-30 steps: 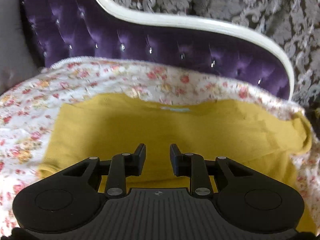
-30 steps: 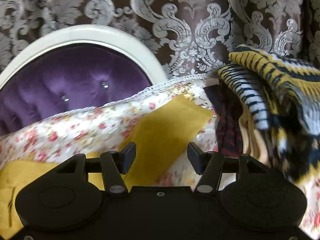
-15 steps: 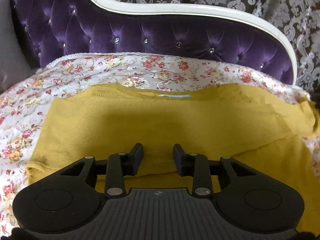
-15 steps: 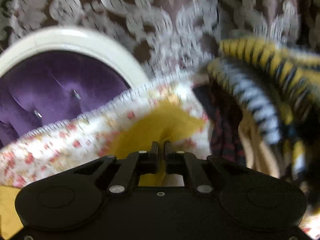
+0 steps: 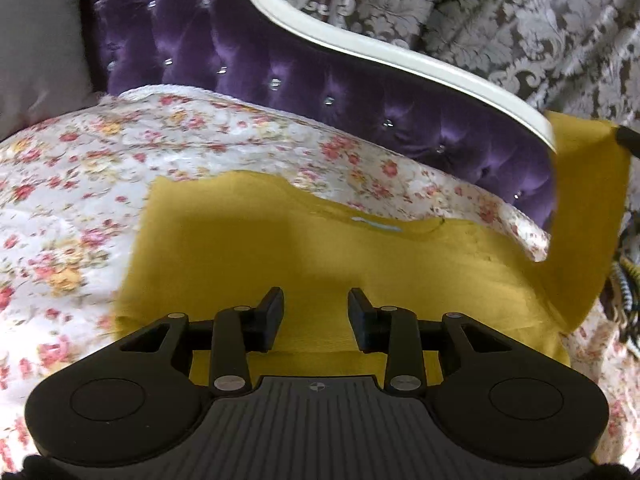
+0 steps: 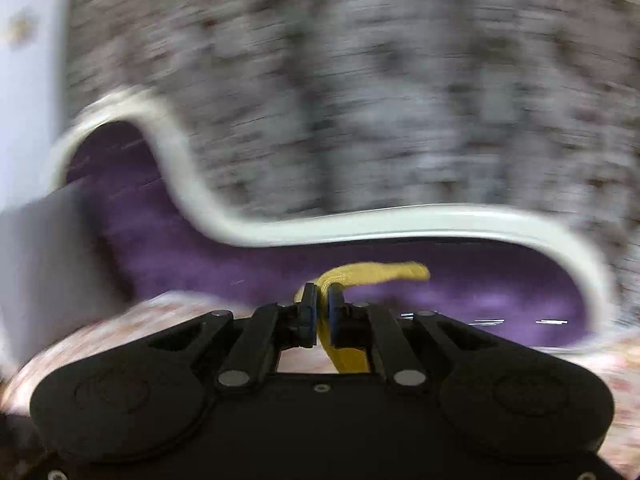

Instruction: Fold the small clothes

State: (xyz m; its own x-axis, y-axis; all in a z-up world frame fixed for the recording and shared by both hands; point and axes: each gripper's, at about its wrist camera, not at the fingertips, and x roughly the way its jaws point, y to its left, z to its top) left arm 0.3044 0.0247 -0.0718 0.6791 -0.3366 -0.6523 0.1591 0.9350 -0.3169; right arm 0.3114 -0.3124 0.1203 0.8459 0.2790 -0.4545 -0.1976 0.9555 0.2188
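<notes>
Far left of the left gripper [image 5: 315, 304] there's a grey cushion [image 5: 38, 44] leaning by the purple tufted sofa back [image 5: 280, 60], and a flowery bedspread [image 5: 68, 200] covers the seat under and around everything. The left gripper hangs over the mustard yellow top [image 5: 280, 248], which lies spread flat straight ahead of it, neckline label toward the sofa back. Its jaws sit partly apart with nothing pinched between them, just yellow fabric below.

Off to that gripper's right the sleeve [image 5: 584, 200] of the top is pulled up off the bedspread, standing nearly vertical in front of the white sofa trim [image 5: 400, 56] and the damask curtain [image 5: 540, 20]. Some striped knitwear [image 5: 626, 284] peeks in at the very edge beyond it.

The right gripper [image 6: 321, 304] is clamped tight on that sleeve end; a yellow cuff flops out past its fingertips to the right, and more fabric trails down between the fingers. That view is heavily motion-blurred, so only the purple back and white trim ahead of it read clearly.
</notes>
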